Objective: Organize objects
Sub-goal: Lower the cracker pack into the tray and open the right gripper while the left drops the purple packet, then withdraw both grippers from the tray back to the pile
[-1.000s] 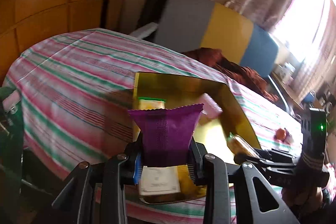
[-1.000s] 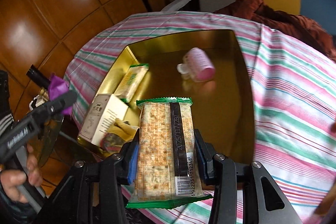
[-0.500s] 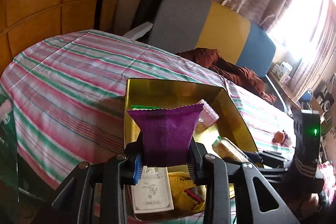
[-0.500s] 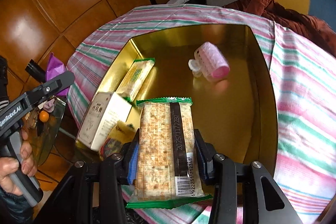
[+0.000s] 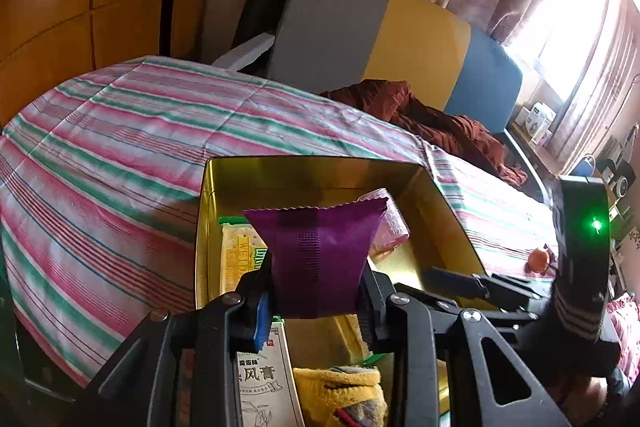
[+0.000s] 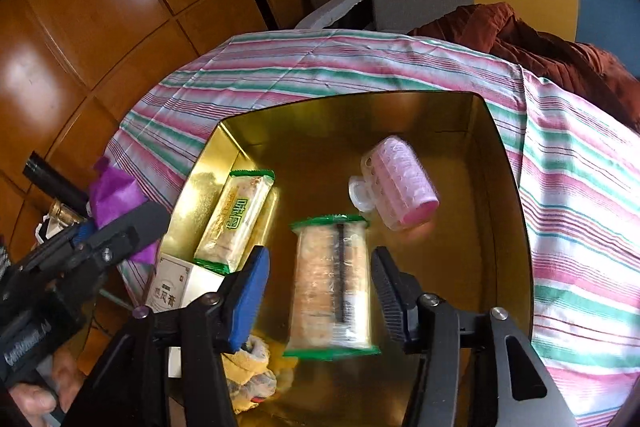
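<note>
Two grippers work over the gold metal tin (image 6: 508, 211): the right gripper (image 6: 318, 291), fingers apart, drops its green-edged cracker packet (image 6: 332, 283) inside; the left gripper (image 5: 316, 291) clamps a purple foil sachet (image 5: 318, 255), likely next to lower and release.

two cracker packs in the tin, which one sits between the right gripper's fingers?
The blurred cracker pack, seam side up between the open right gripper. The other pack lies by the gold tin's left wall.

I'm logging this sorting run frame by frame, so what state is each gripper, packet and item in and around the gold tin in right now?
left gripper: shut on the purple packet, above the tin.
right gripper: open.
cracker packet: blurred between the open jaws, over the tin.
second cracker packet: lying in the tin.
pink roller: on its side in the tin.
gold tin: open, no lid.
</note>
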A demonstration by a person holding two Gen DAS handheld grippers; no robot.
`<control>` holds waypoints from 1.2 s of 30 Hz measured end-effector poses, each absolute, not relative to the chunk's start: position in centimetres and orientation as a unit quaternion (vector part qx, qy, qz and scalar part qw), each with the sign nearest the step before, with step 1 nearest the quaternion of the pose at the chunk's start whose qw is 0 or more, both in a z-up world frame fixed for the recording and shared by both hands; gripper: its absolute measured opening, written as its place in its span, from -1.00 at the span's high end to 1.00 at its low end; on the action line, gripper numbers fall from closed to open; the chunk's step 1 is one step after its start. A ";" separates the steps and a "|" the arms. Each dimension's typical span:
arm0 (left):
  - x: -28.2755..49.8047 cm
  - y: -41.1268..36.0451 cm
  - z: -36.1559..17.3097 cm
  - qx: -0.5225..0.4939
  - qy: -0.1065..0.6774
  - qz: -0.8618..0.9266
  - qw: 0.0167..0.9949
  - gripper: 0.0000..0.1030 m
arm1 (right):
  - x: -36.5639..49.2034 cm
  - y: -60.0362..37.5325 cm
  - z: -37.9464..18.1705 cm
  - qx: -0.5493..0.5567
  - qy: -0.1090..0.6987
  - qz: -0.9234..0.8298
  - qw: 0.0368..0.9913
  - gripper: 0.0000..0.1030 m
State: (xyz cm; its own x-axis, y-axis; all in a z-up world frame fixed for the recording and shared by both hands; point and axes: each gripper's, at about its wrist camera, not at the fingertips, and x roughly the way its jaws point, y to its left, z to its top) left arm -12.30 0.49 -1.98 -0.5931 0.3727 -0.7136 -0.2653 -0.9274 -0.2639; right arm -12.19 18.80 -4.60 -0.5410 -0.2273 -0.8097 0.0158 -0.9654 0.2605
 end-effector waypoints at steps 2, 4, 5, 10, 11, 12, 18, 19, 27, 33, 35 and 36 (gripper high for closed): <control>-12.5 0.6 -2.4 -0.420 -0.055 0.890 0.170 0.35 | -12.0 19.2 -5.2 0.481 -0.116 -0.866 0.067 -0.04; -12.9 0.9 -2.9 -0.427 -0.043 0.888 0.168 0.35 | -11.7 19.6 -5.8 0.487 -0.123 -0.862 0.064 -0.05; -13.0 1.1 -3.1 -0.431 -0.045 0.885 0.171 0.35 | -11.5 19.8 -6.0 0.488 -0.123 -0.862 0.062 -0.09; -14.0 2.3 -4.2 -0.458 -0.058 0.867 0.187 0.08 | -10.3 20.7 -6.2 0.481 -0.130 -0.866 0.043 -0.47; -14.0 2.3 -4.4 -0.464 -0.072 0.863 0.190 0.07 | -10.0 20.8 -6.1 0.478 -0.128 -0.868 0.036 -0.60; -14.0 2.4 -4.4 -0.464 -0.075 0.863 0.188 0.07 | -9.8 20.9 -5.9 0.473 -0.125 -0.872 0.030 -0.77; -12.0 1.8 -4.5 -0.458 -0.066 0.871 0.164 0.06 | -7.9 20.7 -4.4 0.435 -0.063 -0.898 -0.008 -0.99; -11.5 1.6 -4.4 -0.456 -0.062 0.873 0.161 0.06 | -7.8 20.5 -4.3 0.428 -0.048 -0.902 -0.015 -0.99; -7.3 1.0 -3.5 -0.425 -0.022 0.894 0.141 0.06 | -4.7 18.9 -1.8 0.349 0.053 -0.933 -0.076 -0.99; -5.4 1.7 -2.3 -0.399 -0.002 0.906 0.142 0.06 | -3.2 19.3 -1.0 0.354 0.027 -0.931 -0.087 -1.00; -4.9 2.0 -2.1 -0.398 0.001 0.906 0.146 0.06 | -3.0 20.0 -1.6 0.380 -0.014 -0.922 -0.076 -0.99; -4.6 2.1 -2.0 -0.397 0.002 0.906 0.147 0.06 | -2.9 20.3 -1.9 0.391 -0.027 -0.917 -0.073 -0.99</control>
State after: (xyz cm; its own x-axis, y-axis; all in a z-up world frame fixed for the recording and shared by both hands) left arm -4.63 2.08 -2.03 -0.6417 0.2638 -0.7202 -0.2676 -0.9570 -0.1121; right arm -2.85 20.30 -1.88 -0.6832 0.1125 -0.7215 -0.1547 -0.9879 -0.0075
